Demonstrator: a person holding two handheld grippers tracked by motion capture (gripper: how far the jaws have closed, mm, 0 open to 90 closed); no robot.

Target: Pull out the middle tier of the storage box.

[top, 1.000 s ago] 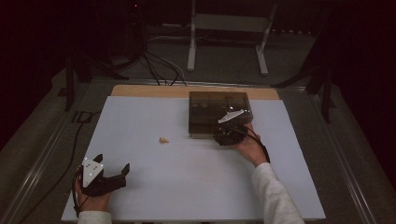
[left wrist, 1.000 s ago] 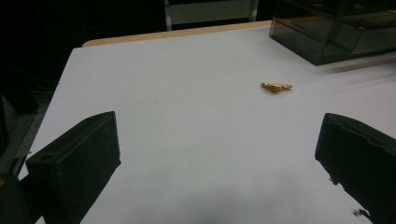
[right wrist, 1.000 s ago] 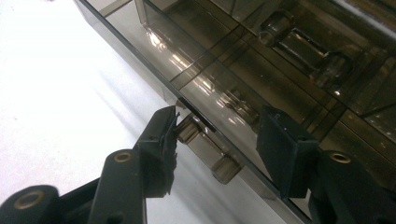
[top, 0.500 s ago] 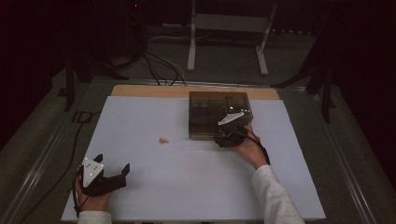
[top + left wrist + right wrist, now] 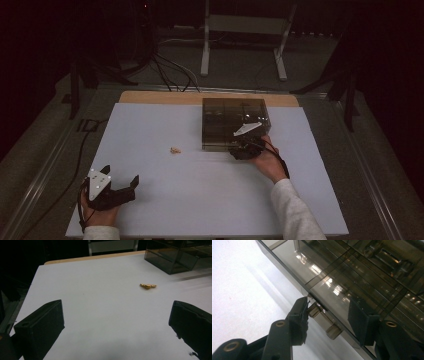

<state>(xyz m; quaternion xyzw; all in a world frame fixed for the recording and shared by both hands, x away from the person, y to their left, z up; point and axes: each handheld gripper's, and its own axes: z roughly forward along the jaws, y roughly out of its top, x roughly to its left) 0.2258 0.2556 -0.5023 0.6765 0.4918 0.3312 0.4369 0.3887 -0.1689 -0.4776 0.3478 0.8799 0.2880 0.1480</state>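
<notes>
High view: white table top takes up most of the frame, with a strip of bare wood along its 12 o'clock edge. Smoked see-through box sits at about 1 o'clock from table centre, near the far edge; dividers inside split it into compartments, contents too dark to tell. In the right gripper view the box has a small handle on its near face, and dark fittings show blurred through the lid.

Right gripper is at the box's 6 o'clock face, right hand behind it. In the right gripper view its jaws stand apart, one on each side of the handle; the left jaw is touching or just beside the handle's end, the right jaw lies against the box front. Not clamped on anything.

Left gripper rests at 7 o'clock near the near-left corner, left hand on it, jaws spread wide with only bare table between them in the left gripper view.

Small gold piece lies loose on the table just left of centre, well apart from both grippers and near the box's left-front corner; also seen in the left gripper view.

Open room: whole left half and near-centre of the table. Cables and a stand on the floor beyond the 12 o'clock edge.
</notes>
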